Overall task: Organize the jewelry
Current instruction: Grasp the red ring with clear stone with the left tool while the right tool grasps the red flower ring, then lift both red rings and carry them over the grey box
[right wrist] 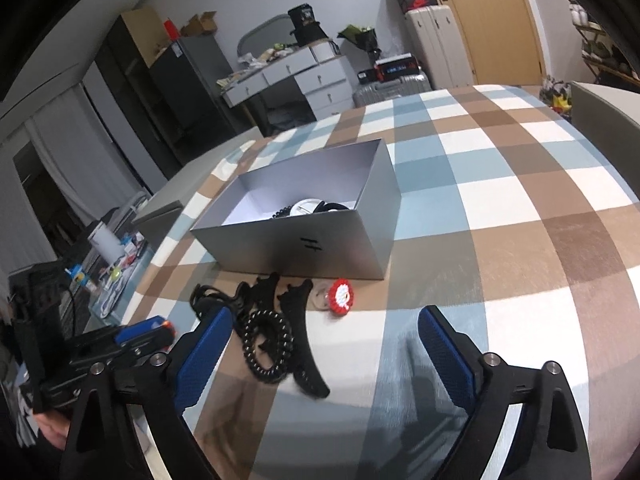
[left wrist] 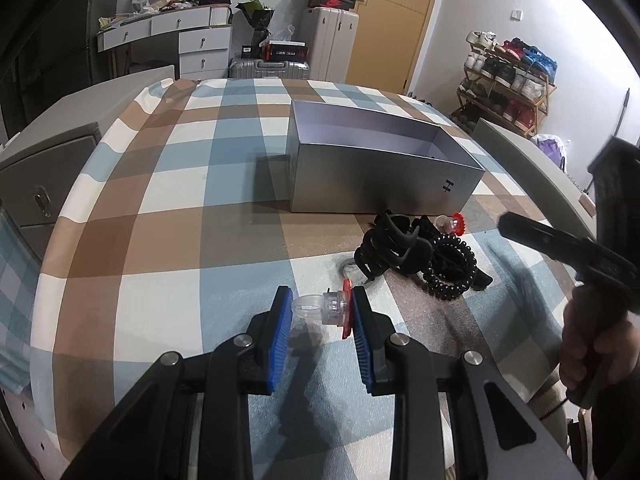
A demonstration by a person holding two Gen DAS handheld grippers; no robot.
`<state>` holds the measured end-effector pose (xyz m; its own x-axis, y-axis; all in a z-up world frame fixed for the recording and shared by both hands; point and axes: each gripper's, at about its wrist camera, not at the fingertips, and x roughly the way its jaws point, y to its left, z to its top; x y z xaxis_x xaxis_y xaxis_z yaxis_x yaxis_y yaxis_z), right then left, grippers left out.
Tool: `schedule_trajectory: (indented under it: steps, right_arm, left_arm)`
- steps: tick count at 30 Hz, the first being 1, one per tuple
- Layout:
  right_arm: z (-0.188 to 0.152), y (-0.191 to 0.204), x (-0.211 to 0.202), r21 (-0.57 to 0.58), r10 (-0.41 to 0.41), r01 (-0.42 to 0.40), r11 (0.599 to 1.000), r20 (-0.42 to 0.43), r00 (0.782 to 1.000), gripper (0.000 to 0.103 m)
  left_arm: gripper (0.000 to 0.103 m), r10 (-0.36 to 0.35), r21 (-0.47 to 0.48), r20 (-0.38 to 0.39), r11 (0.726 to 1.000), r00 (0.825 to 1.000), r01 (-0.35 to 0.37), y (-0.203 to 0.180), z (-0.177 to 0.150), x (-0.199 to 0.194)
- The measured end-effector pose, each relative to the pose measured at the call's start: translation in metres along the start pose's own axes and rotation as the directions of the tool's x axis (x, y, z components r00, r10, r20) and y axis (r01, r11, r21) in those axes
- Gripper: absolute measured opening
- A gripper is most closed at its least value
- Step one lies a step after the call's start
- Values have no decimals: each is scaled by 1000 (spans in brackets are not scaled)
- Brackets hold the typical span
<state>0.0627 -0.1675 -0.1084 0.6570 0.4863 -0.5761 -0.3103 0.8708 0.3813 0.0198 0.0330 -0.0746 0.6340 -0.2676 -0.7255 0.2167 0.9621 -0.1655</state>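
Jewelry lies on a checked cloth (left wrist: 168, 208) that covers the table. Largest is an open grey box (right wrist: 304, 240) at the far middle, with a few pieces already inside. Just near the box sits a small pile: a black hair claw (left wrist: 390, 250), a black spiral band (right wrist: 267, 350) touching it, and a clear ring with a red flower top (right wrist: 340, 295) at the pile's right edge, close to the box wall. The left gripper (left wrist: 320, 312) is closed on a second clear ring (left wrist: 324, 307), held crosswise with its red top against the right pad, just near and left of the pile. The right gripper (right wrist: 324, 352) stands wide open and empty; the band and the claw's long arm lie just ahead of its left finger (right wrist: 206, 354), running near to far. The right hand looks better placed for the pile, and the box lies straight beyond.
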Motion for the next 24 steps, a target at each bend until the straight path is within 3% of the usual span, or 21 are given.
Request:
schedule_trajectory:
  steps: [16,19,22,24]
  right_arm:
    - [15,3,40,11,-20,21,1000,-88,996,48]
    - [14,4,43,-5,-34,34,999,-103,994,36]
    - [11,5,47,-20,-55,53,998,-120,991,17]
    - [10,5,45,-24,-55,53,998,-112,992,16]
  left_arm:
    - [23,11,-59,22,998,1000,-10,17,-7,-10]
    - [23,14,-72,26,997,1000,-12,21,-7,-11]
    - [23,16,-78,32,997,999,-13,24,-7,-13]
    - [23,18,-77,36,997,999,-15,24,-7,-14]
